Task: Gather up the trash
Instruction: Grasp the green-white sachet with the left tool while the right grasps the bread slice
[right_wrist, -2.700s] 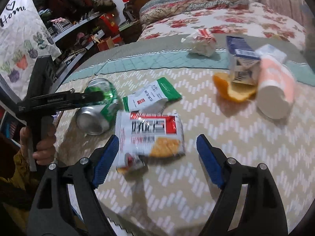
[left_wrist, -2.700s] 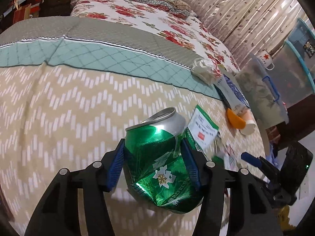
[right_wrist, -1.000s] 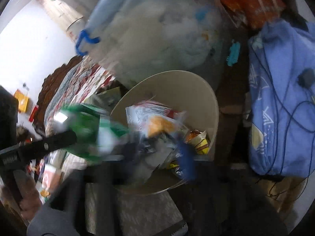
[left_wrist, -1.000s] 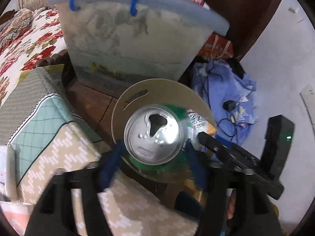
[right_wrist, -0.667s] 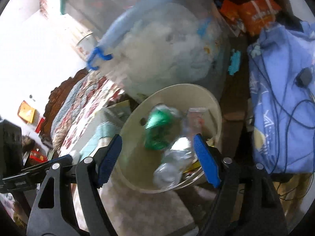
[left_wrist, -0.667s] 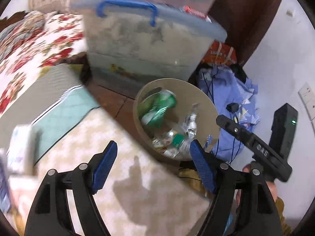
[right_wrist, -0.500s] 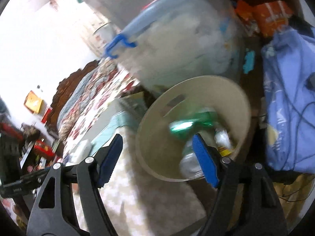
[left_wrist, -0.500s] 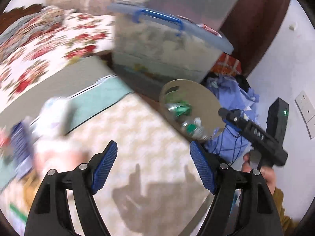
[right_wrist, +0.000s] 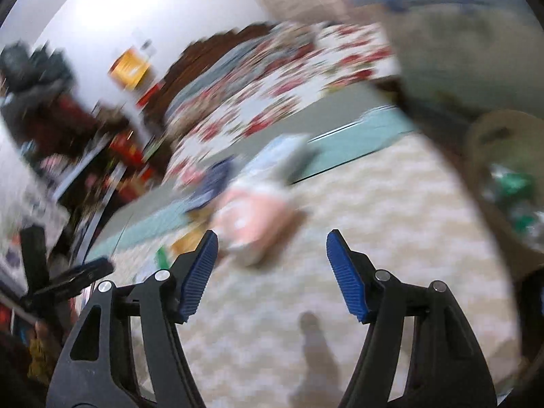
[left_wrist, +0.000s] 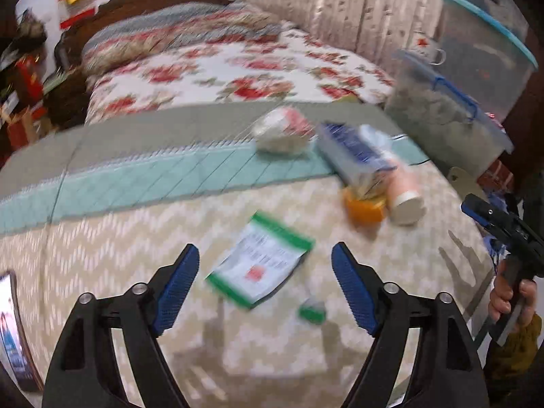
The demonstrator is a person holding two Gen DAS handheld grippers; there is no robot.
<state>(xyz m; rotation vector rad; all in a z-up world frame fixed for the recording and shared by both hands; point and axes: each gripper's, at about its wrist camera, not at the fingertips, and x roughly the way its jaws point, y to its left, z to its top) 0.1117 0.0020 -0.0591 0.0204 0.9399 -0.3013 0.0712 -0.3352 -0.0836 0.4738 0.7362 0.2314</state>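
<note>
Left claw [left_wrist: 263, 289]: empty, jaws opening, held over green-edged sachet [left_wrist: 260, 268] on the bed [left_wrist: 102, 238]. Right claw [right_wrist: 270, 273]: empty, jaws closing; pink cup [right_wrist: 253, 224] beyond, blurred

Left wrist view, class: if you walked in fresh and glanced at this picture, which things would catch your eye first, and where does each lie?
The green-and-white packet lies flat on the zigzag bedspread, framed by the empty left gripper, whose jaws are opening. Farther right, an orange peel, a blue-and-white carton and a pink cup on its side cluster together, with a crumpled white wrapper on the teal band behind.
</note>
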